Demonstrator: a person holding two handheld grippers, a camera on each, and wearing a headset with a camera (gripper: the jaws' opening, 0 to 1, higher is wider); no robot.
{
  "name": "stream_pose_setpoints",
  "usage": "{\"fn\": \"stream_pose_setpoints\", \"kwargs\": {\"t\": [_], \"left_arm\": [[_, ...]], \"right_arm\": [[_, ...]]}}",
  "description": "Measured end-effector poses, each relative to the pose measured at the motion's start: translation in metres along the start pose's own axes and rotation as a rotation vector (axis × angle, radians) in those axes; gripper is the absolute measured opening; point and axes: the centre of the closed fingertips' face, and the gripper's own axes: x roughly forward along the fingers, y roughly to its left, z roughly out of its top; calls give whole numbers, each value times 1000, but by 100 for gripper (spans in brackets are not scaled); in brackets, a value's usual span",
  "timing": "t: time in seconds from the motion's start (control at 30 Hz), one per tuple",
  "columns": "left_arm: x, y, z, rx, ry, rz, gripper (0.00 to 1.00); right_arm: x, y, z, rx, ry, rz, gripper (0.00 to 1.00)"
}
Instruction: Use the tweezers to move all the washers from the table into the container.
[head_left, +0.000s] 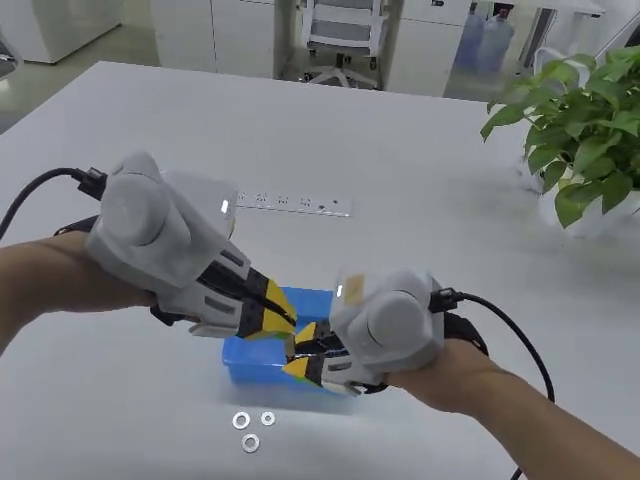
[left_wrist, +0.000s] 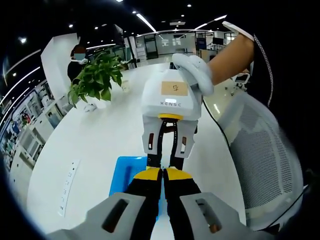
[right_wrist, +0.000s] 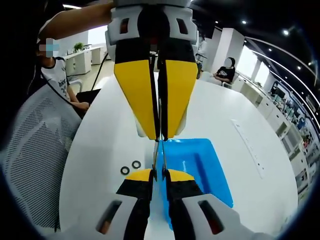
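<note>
White tabletop (head_left: 400, 150) underneath, the tweezers (right_wrist: 157, 155) sit clamped between two closed pairs of jaws, left gripper (right_wrist: 160, 136) and right gripper (right_wrist: 159, 173) nose to nose (what the tips hold I cannot tell), with the blue container (right_wrist: 200, 160) just right of them and the washers (right_wrist: 125, 170) just left, on the table.

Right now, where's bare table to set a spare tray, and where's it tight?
Free: the broad stretch from the power strip to the far edge of the table, and the right side between strip and plant. Crowded: near middle, where left gripper and right gripper meet on the tweezers over the blue container, washers just in front.
</note>
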Motion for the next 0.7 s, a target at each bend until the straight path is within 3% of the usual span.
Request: {"fn": "stream_pose_setpoints", "kwargs": {"t": [0.7], "left_arm": [[3, -20, -25, -49, 31, -14, 6]], "right_arm": [[23, 28, -7, 16, -8, 55, 13]]}}
